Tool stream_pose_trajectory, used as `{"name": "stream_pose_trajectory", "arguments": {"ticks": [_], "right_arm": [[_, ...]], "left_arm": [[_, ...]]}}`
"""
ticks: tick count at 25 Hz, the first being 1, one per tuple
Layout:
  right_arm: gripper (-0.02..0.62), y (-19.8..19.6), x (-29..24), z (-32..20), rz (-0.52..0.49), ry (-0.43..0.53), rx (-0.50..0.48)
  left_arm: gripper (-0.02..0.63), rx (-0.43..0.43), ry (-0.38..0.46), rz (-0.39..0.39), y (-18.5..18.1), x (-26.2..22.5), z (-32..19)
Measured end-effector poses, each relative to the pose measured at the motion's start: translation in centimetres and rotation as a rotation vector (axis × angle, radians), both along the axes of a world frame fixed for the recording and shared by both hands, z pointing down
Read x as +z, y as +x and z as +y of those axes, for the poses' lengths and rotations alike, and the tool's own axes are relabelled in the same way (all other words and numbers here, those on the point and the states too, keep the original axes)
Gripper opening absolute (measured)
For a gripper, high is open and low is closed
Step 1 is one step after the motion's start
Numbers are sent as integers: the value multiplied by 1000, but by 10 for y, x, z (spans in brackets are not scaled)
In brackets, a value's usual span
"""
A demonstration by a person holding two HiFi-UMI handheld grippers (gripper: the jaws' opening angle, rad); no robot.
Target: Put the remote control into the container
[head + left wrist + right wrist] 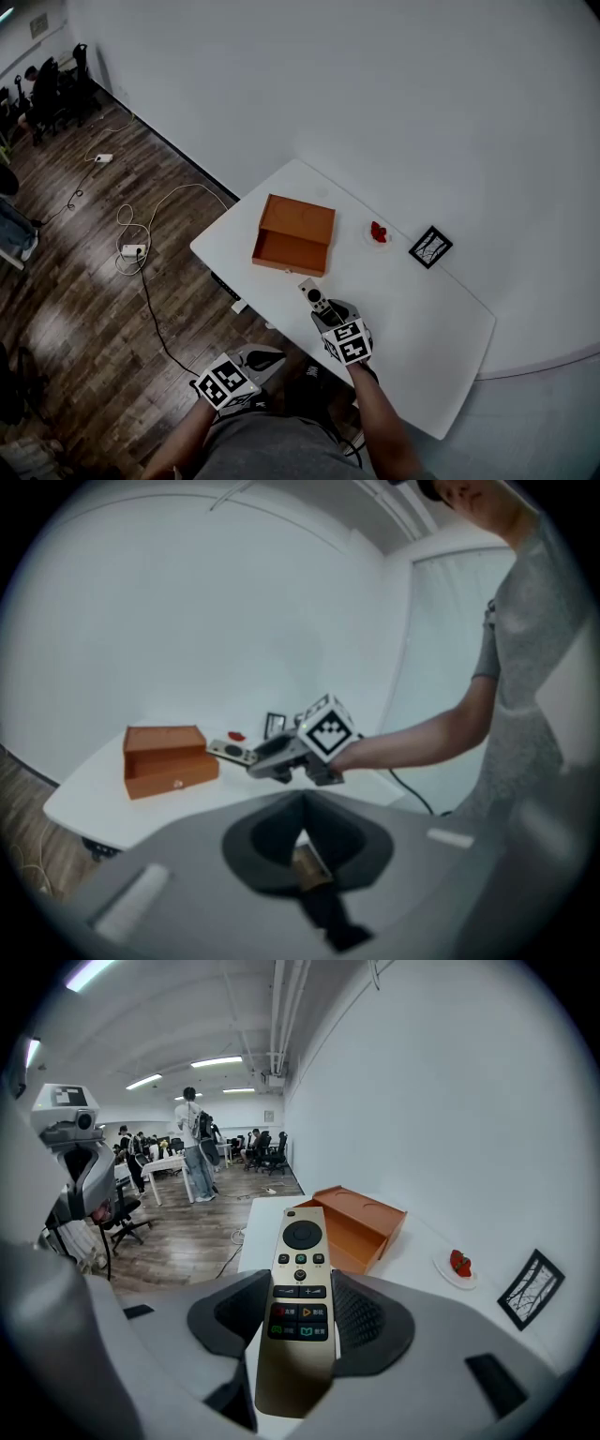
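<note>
**Q:** White table against a white wall. Why is the remote control up off it?

**A:** The right gripper has its jaws clamped on the remote's lower half. The button face is up and the top end is aimed at the open orange box, which I'd judge is the container. The remote hangs just short of the box's near edge.

**Q:** And the arms?

**A:** The right forearm reaches out over the table. The left gripper hangs low, off the table's near edge, with its jaws together on nothing.

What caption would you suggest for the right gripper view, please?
Right gripper clamps a gold remote control, aimed at the orange container on a white table.
</note>
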State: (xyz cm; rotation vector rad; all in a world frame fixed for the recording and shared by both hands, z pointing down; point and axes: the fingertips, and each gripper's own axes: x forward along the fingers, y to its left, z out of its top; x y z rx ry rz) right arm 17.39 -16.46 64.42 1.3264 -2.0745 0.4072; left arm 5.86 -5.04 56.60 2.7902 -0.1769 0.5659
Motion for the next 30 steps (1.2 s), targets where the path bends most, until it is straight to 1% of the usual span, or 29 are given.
{"name": "stream_pose_trajectory", "arguments": {"ticks": [6, 11, 20, 25, 30], "right_arm": [[213, -4, -27, 11, 4, 61, 7], [213, -6, -44, 16, 9, 95, 10], [213, -7, -49, 26, 10, 104, 15], [213, -10, -51, 22, 21, 106, 1], [213, -15, -50, 19, 28, 96, -24]], "left_arm": [[-2, 2, 19, 4, -3, -3, -1], [-1, -22, 34, 8, -12, -7, -13], [-2, -33, 43, 19, -18, -12, -14], [-2, -36, 36, 16, -21, -9, -12], [-1, -61, 33, 18, -28, -10, -17]]}}
